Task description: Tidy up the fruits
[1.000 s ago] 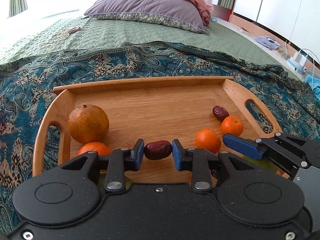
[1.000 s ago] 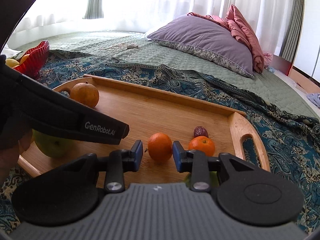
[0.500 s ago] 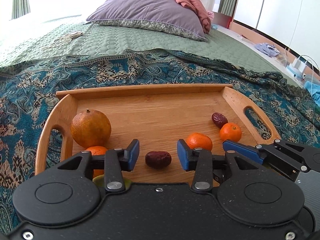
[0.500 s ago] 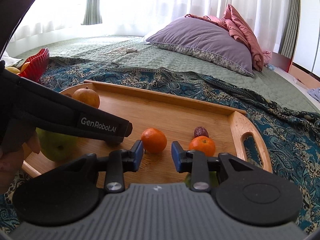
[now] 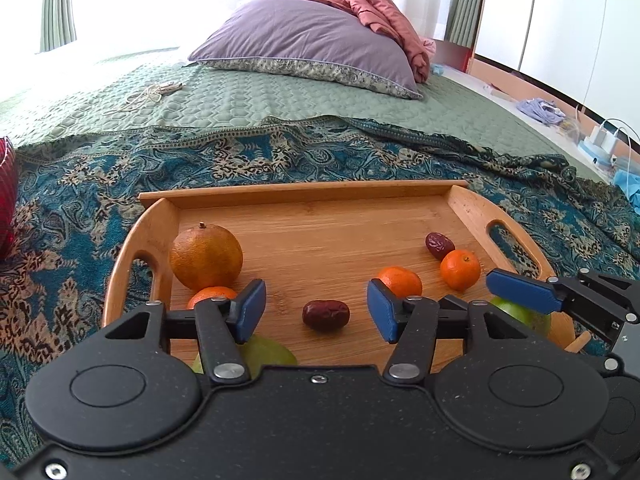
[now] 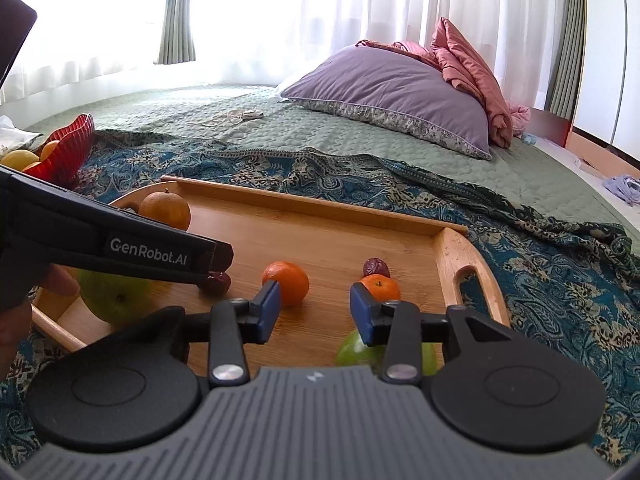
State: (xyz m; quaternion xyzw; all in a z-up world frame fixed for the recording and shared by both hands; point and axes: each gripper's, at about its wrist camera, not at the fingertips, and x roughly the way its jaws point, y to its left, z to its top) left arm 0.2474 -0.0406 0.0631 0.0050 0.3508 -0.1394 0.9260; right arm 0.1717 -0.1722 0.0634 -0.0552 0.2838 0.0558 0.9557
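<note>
Wood tray (image 5: 304,216): on bed.
Left tool (image 5: 316,312): level, low over tray, wide, empty.
Date (image 5: 325,314): on tray between its fingers, untouched, long axis left-right.
Right tool (image 6: 314,312): wide, empty.

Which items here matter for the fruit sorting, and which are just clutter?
Job:
wooden tray
big orange
mandarins
dates
green apples
red fruit bowl
left claw, right claw, both open

Clutter:
purple pillow
pink blanket
cord
</note>
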